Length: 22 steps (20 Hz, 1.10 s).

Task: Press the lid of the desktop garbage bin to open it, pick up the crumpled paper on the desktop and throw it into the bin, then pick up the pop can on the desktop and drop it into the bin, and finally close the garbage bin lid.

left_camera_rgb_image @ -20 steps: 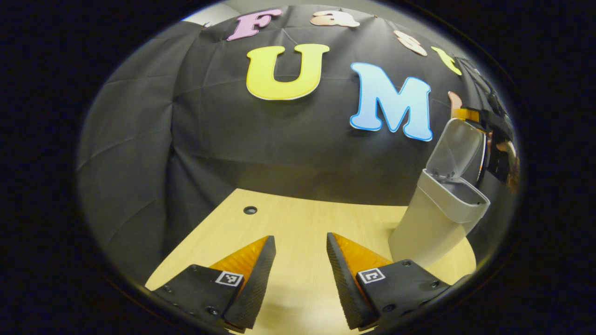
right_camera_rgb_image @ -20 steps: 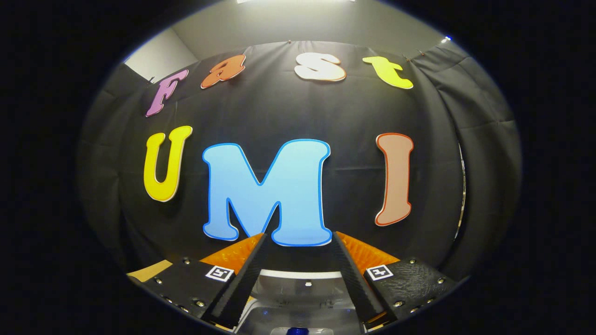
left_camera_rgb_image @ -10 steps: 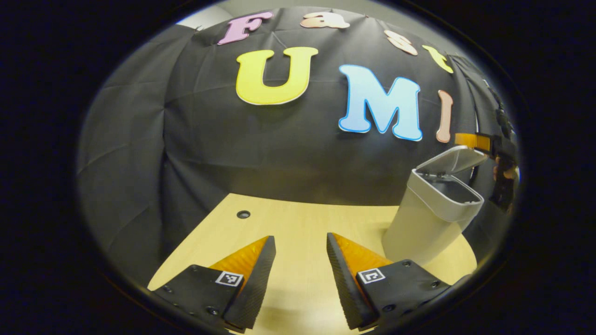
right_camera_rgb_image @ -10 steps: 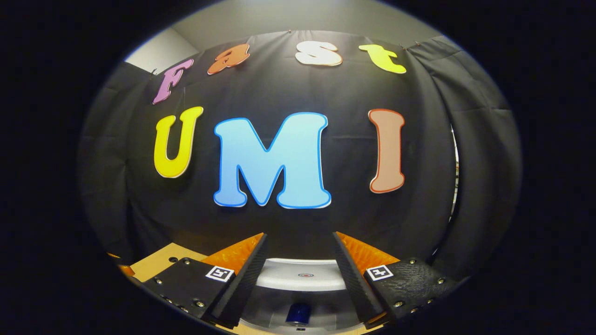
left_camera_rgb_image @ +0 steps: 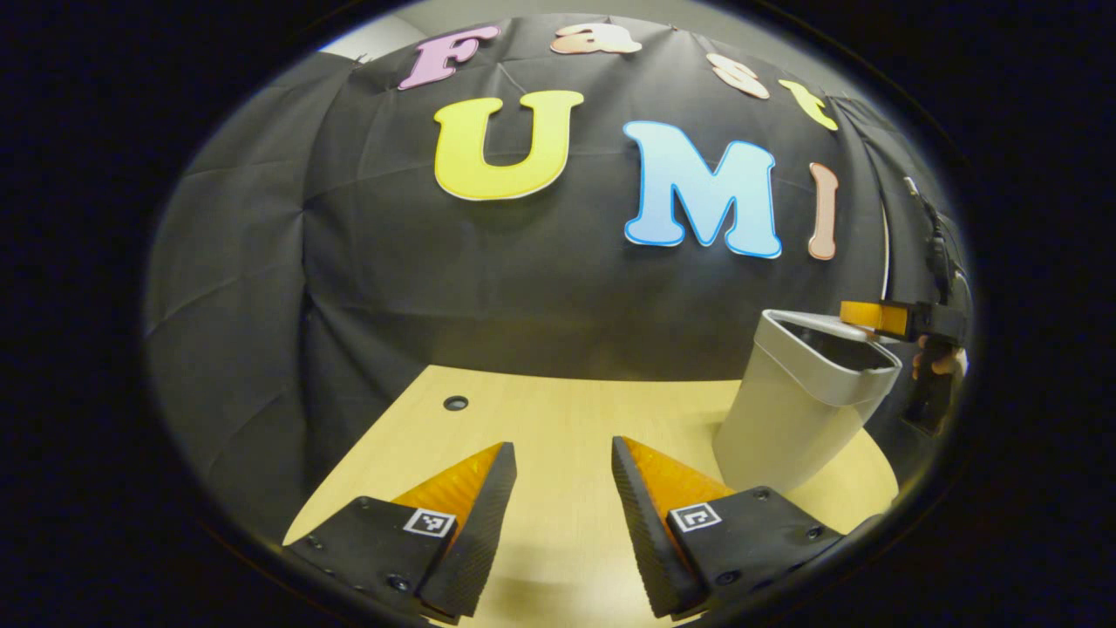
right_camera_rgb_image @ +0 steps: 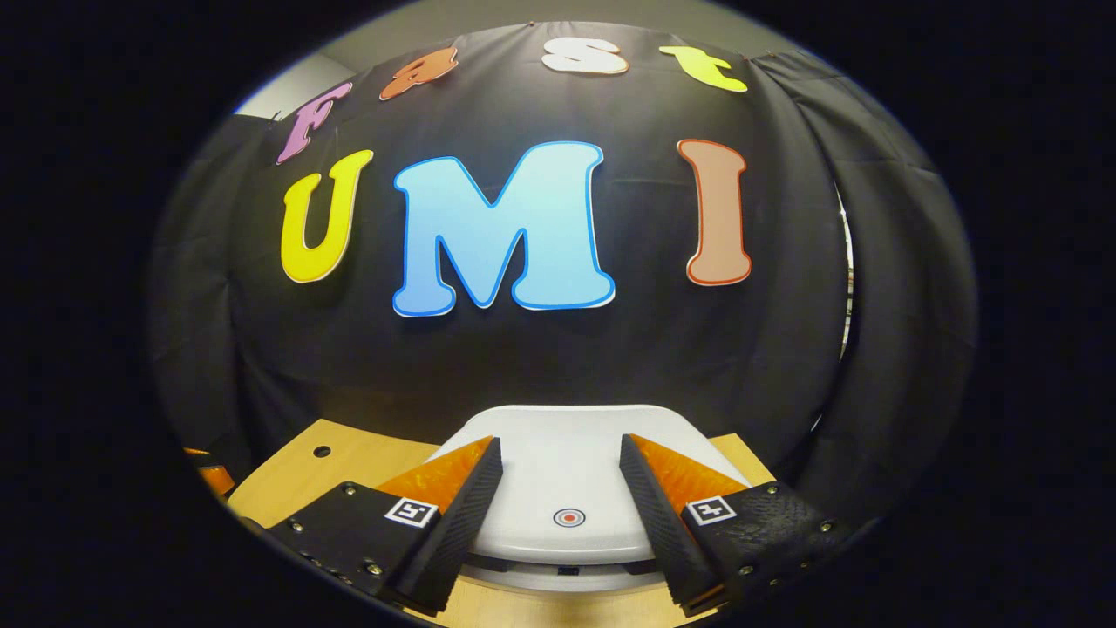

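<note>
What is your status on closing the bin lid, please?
Right gripper open, over lid, nearly shut on bin. Left gripper open, holding nothing, above the table.

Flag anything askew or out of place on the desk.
Nothing stands out. The bin stands upright on the desk, its lid nearly flat under the right gripper; no spill or damage shows.

A light wooden tabletop [left_camera_rgb_image: 558,419] has a small round hole [left_camera_rgb_image: 455,403] at about ten o'clock, near the black cloth wall [left_camera_rgb_image: 261,262].
</note>
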Tool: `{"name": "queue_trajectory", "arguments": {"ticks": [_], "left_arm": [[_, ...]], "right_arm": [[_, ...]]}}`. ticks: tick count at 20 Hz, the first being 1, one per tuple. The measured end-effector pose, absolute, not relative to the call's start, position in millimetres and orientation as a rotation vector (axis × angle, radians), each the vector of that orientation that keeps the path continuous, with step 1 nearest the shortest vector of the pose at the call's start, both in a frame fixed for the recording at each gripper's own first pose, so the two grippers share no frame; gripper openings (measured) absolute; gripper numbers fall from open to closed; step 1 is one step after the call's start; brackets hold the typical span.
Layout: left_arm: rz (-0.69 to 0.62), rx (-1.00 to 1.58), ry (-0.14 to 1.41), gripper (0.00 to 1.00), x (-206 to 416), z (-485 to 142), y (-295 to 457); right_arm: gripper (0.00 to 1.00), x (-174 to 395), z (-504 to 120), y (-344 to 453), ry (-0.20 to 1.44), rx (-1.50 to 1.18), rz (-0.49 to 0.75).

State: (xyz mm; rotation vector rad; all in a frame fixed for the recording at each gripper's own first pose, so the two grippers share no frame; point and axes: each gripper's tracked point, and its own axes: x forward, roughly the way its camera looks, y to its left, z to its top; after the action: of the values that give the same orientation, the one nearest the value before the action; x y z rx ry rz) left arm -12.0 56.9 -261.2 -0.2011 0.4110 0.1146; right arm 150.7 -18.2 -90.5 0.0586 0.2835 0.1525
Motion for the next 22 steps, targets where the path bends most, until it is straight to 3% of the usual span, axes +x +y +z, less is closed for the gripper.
{"name": "queue_trajectory", "arguments": {"ticks": [9,10,22], "left_arm": [[0.106,-0.194,0.41,0.78,-7,-265,55],[0.106,-0.195,0.411,0.75,-5,-266,55],[0.096,-0.186,0.425,0.75,7,-274,54]], "right_arm": [[0.88,146,-109,-16,0.299,0.021,0.15],[0.88,146,-109,-16,0.287,0.02,0.15],[0.89,144,-119,-14,0.106,0.041,0.136]]}}
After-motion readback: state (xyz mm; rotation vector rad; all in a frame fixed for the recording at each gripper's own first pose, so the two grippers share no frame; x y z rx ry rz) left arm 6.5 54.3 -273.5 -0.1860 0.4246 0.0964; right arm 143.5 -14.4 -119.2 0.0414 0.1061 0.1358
